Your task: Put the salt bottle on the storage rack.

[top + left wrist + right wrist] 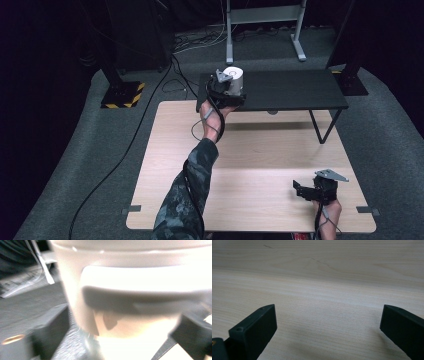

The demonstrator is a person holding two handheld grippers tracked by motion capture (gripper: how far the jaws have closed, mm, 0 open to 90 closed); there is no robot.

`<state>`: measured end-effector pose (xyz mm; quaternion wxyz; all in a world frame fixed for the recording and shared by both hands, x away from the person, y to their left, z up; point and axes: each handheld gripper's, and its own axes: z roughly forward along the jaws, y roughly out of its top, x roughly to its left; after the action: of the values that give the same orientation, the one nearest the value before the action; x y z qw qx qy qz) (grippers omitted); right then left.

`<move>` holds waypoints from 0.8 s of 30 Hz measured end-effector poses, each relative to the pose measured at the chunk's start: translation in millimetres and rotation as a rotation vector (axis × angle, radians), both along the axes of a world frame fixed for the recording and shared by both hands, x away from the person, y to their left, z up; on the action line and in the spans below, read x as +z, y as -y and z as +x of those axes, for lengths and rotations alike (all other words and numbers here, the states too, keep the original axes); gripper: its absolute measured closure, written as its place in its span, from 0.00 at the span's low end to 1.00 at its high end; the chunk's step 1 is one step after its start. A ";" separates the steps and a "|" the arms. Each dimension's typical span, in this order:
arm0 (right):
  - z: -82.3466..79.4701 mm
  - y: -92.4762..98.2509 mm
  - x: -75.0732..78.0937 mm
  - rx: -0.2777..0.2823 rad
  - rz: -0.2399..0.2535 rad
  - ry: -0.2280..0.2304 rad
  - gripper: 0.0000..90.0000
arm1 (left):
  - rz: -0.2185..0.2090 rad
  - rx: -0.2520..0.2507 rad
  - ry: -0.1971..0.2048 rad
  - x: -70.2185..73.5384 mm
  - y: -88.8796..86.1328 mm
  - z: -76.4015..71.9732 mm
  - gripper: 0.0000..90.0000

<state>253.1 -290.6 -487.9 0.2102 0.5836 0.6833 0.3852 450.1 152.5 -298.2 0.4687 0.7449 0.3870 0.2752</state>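
Observation:
A white round container [233,76] stands at the left end of a black low table [292,91]. My left gripper [226,91] reaches it from the near side. In the left gripper view the blurred container [135,290] sits between the two black jaws, which flank it closely without clearly pressing on it. Its base rests on the dark tabletop. My right gripper [297,188] hovers low over the front right of the wooden table [260,150], pointing left. Seen from the right gripper view, this gripper [328,325] is open, with bare wood between its jaws.
The black low table stands across the far edge of the wooden table, on angled legs at its right. A grey metal stand [265,30] is on the carpet behind. A post base with yellow-black stripes [122,95] and loose cables [125,150] lie at the left.

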 end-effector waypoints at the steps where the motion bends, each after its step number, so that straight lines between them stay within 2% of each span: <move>1: -0.2 0.1 -0.2 0.000 0.000 0.002 0.00 | 0.008 0.004 0.010 -0.2 0.2 -4.3 0.00; 3: -0.5 0.2 -0.4 -0.001 0.001 0.003 0.00 | 0.032 -0.023 0.029 -1.5 -5.5 -18.0 0.00; 6: -0.8 -0.2 -0.4 -0.004 0.000 0.004 0.00 | 0.077 0.002 0.051 -6.4 -10.5 -40.5 0.00; 7: -0.8 -0.2 -0.5 -0.005 0.000 0.004 0.00 | 0.082 0.016 0.066 -11.7 -15.5 -50.7 0.00; 9: -0.8 -0.5 -0.4 -0.007 0.000 0.004 0.00 | 0.077 0.042 0.070 -21.9 -26.9 -68.4 0.00; 10: -0.8 -0.6 -0.3 -0.008 0.000 0.003 0.00 | 0.068 0.060 0.082 -34.1 -39.2 -84.5 0.00; 13: -0.1 -1.2 0.3 -0.007 -0.004 -0.002 0.00 | 0.084 0.087 0.060 -50.8 -56.2 -106.0 0.00; 14: -0.1 -1.5 0.3 -0.007 -0.005 -0.001 0.00 | 0.108 0.108 0.037 -59.6 -64.1 -117.0 0.00; 16: 0.8 -2.0 0.8 -0.006 -0.010 -0.005 0.00 | 0.120 0.139 0.013 -73.2 -75.7 -130.8 0.00; 20: 1.6 -2.5 1.1 -0.006 -0.012 -0.009 0.00 | 0.124 0.202 -0.033 -99.0 -93.2 -155.2 0.00; 21: 1.7 -2.5 1.1 -0.005 -0.012 -0.009 0.00 | 0.122 0.218 -0.051 -107.0 -97.4 -161.1 0.00; 24: 1.2 -2.7 1.0 -0.004 -0.014 -0.006 0.00 | 0.161 0.252 -0.134 -133.3 -107.1 -174.0 0.00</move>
<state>254.3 -287.9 -486.8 0.2130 0.5846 0.6855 0.3781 276.2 259.6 -431.5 0.3424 0.7422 0.4845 0.3117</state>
